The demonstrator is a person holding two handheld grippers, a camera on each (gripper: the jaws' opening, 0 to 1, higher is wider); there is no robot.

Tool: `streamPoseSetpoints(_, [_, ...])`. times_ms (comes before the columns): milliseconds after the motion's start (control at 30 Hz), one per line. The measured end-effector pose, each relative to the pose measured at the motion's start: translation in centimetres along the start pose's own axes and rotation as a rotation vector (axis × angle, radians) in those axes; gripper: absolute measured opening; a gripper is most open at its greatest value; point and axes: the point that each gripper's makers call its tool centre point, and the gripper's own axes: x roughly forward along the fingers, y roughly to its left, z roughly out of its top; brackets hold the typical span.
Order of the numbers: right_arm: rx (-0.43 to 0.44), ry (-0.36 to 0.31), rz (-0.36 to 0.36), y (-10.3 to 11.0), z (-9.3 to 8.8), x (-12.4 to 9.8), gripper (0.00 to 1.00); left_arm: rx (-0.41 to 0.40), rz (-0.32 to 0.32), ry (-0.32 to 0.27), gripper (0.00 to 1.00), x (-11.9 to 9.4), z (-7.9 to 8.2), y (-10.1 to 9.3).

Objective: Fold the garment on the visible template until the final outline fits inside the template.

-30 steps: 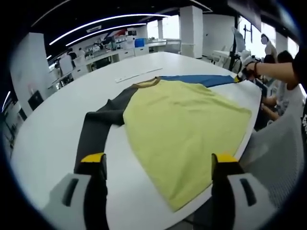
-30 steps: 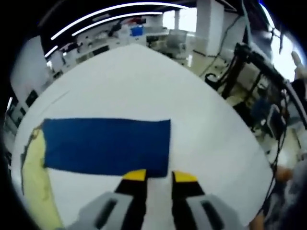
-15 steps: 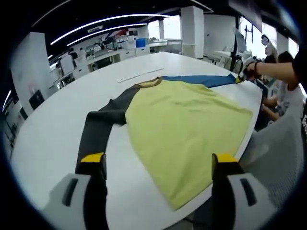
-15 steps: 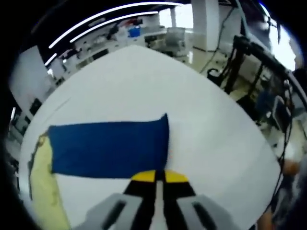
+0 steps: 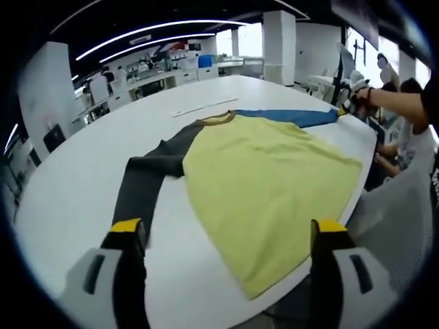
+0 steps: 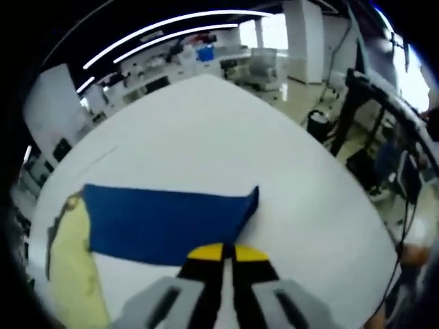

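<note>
Yellow cloth makes up the body of the garment (image 5: 267,192), spread flat on the white worktop (image 5: 68,199) with its dark sleeve (image 5: 140,188) trailing toward the near left and its blue sleeve (image 6: 164,219) reaching to the far right. The right hand-held gripper (image 6: 221,252) has its jaws closed on the blue sleeve's cuff, whose corner lifts, probably to fold it inward. The left hand-held gripper (image 5: 226,229) hovers wide open, holding nothing, likely ready for the dark sleeve.

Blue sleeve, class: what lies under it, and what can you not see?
The blue sleeve lies on the white table, its cuff corner lifted by the shut right gripper. The table beneath the cloth is covered; no template outline is discernible.
</note>
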Motion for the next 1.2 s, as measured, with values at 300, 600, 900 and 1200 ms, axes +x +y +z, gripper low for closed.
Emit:
streamPoseSetpoints(300, [-0.081, -0.037, 0.05, 3.0, 2.4, -0.6, 0.0, -0.011, 0.003, -0.003, 0.99, -0.5, -0.4, 0.2])
streamPoseSetpoints(600, [-0.158, -0.048, 0.099, 6.0, 3.7, -0.6, 0.0, -0.031, 0.002, -0.009, 0.99, -0.9, -0.8, 0.3])
streamPoseSetpoints(900, [-0.21, -0.056, 0.161, 9.3, 4.4, -0.3, 0.0, -0.052, -0.028, -0.018, 0.99, -1.0, -0.4, -0.8])
streamPoseSetpoints(1200, [-0.242, -0.055, 0.233, 14.6, 3.4, -0.7, 0.0, -0.076, -0.032, -0.045, 0.99, -1.2, 0.5, -1.0])
